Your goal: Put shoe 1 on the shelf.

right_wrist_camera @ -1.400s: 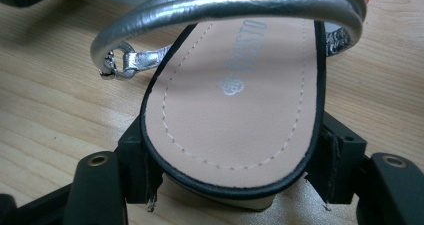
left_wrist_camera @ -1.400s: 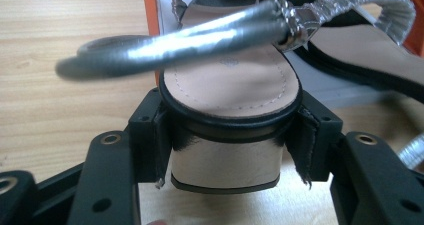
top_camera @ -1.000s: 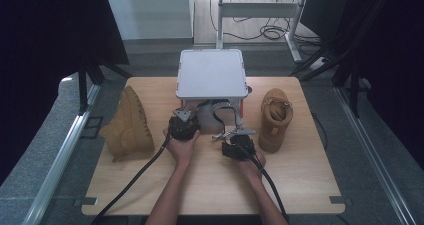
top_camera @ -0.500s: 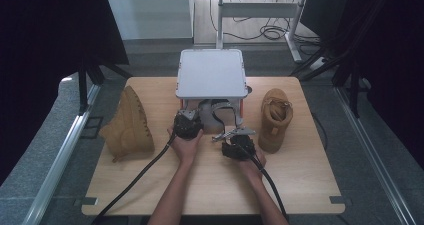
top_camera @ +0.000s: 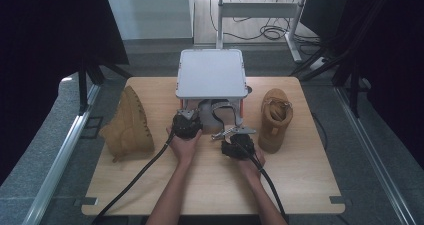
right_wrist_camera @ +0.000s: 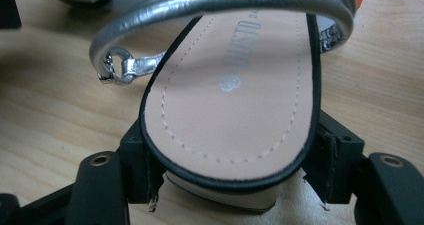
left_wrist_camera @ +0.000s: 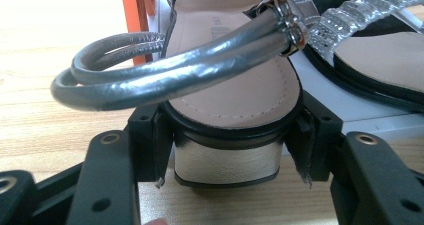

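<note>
Left gripper [left_wrist_camera: 227, 157] clamps heel of silver sandal [left_wrist_camera: 235, 85]; right gripper [right_wrist_camera: 235, 177] clamps second sandal [right_wrist_camera: 235, 100] heel; keep soles level, pull slowly from rack [top_camera: 211, 74].

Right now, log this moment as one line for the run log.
left hand-held gripper: shut on left sandal heel | right hand-held gripper: shut on right sandal heel | boots: one each side, untouched

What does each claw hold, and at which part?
The left claw grips a silver sandal by the sides of its heel end. The right claw grips the other silver sandal, also at its heel end.
</note>
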